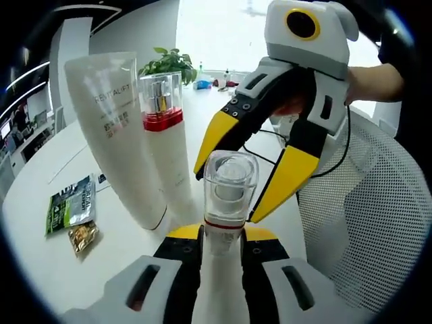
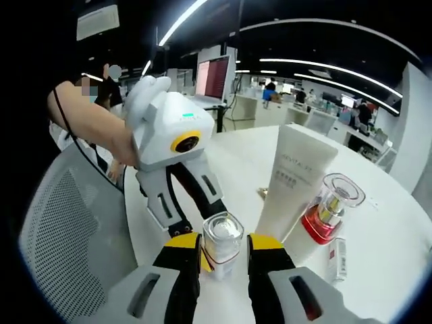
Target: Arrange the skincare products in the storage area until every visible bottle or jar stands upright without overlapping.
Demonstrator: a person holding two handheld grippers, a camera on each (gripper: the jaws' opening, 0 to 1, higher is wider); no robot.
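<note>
My left gripper (image 1: 223, 236) is shut on the white body of a bottle whose clear cap (image 1: 231, 177) and red ring stick up between the jaws. My right gripper (image 1: 226, 196) reaches in from the right, open, one yellow fingertip (image 1: 210, 142) on each side of that cap. In the right gripper view the cap (image 2: 223, 236) sits between my right gripper (image 2: 225, 251) tips, and the left gripper (image 2: 177, 138) holds the bottle from behind. A tall white tube (image 1: 118, 135) (image 2: 297, 175) stands on its cap. Beside it stands a second clear-capped bottle (image 1: 165, 142) (image 2: 332, 206).
Everything rests on a white round table (image 1: 40, 270) (image 2: 378, 250). A green snack packet (image 1: 71, 206) and a small gold one (image 1: 84, 237) lie at its left. A potted plant (image 1: 169, 64) stands at the back. A mesh chair (image 1: 378, 223) (image 2: 67, 223) is alongside. A small white item (image 2: 339, 260) lies near the second bottle.
</note>
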